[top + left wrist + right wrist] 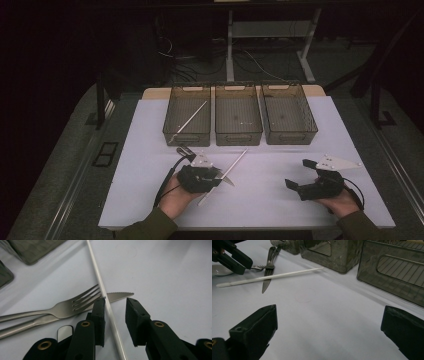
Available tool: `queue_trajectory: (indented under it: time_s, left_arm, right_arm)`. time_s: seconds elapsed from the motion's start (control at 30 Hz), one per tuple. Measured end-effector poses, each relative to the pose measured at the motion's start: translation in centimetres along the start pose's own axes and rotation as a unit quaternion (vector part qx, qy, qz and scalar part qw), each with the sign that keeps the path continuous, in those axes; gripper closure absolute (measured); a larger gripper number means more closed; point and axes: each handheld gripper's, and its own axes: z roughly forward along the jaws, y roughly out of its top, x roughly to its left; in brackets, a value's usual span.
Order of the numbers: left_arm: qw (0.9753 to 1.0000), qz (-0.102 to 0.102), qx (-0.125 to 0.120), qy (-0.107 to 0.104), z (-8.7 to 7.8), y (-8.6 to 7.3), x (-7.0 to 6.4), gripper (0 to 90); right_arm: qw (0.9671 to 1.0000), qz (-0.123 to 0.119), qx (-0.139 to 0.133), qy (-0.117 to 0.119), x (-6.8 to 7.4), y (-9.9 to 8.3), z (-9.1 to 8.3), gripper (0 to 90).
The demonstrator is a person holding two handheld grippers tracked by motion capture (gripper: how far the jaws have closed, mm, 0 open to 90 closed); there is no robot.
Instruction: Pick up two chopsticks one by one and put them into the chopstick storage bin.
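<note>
On the white surface, the left hand-held gripper stands with its jaws parted around a thin white stick. The stick runs lengthwise through the gap, lying close against the left jaw's pad and well clear of the right one, so nothing is clamped. The stick lies flat on the surface, crossing over the tines of a fork and the serrated blade of a knife, both just beyond the jaw tips. In the high view the stick slants from beside the left hand-held gripper toward the three mesh trays at the far side; a second white stick rests in the leftmost tray. The right hand-held gripper sits well apart to the right, its jaws spread wide over bare surface and holding nothing.
</note>
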Motion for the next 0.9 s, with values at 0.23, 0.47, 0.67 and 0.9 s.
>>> queue_trajectory:
  time_s: [0.23,0.47,0.67,0.9]
  left_arm:
    - [0.9998,-0.003,0.018,-0.004,0.9,-0.3,-0.1,70.8]
    - [0.9992,0.018,0.036,0.004,1.8,-0.3,-0.1,73.0]
    - [0.9986,0.032,0.041,0.002,2.0,-0.3,-0.6,78.1]
    - [0.9977,0.046,0.048,-0.012,2.1,-0.1,-1.0,82.2]
  right_arm:
    - [1.0000,-0.001,0.000,0.001,0.0,0.0,0.0,0.6]
    - [1.0000,-0.002,0.000,0.001,0.0,0.0,0.1,0.6]
    - [1.0000,-0.002,0.001,0.001,0.0,0.0,0.1,0.6]
    - [1.0000,-0.001,0.001,0.001,0.0,0.0,0.1,0.6]
